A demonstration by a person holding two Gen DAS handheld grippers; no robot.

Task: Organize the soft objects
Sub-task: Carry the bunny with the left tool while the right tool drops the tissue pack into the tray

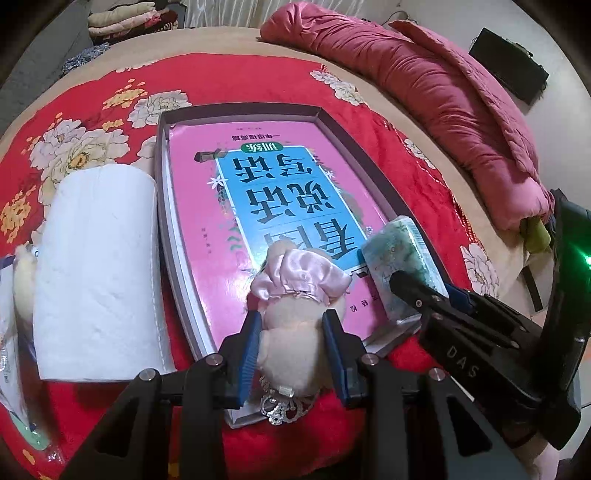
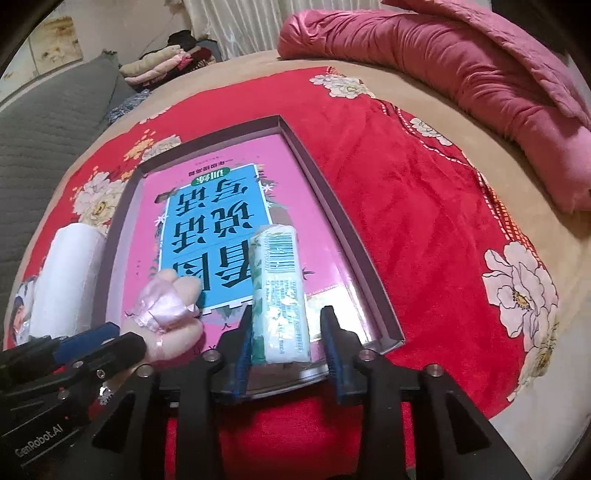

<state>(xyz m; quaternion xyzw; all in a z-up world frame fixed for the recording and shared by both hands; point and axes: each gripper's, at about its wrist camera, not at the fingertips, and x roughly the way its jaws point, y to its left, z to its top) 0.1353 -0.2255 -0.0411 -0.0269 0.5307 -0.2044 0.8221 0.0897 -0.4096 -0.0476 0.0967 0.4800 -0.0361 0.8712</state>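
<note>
A cream plush toy in a pink satin dress lies on the near end of a pink and blue book inside a shallow brown box. My left gripper is shut on its body. Beside it, a green and white tissue pack rests on the book's near right corner. It sits between the fingers of my right gripper, touching the left pad, with a gap at the right pad. The right wrist view shows the plush toy and the left gripper at lower left.
A white paper roll lies left of the box on the red flowered blanket. Another pale plush and a plastic packet sit at the far left. A rolled pink quilt runs along the right. Folded clothes lie behind.
</note>
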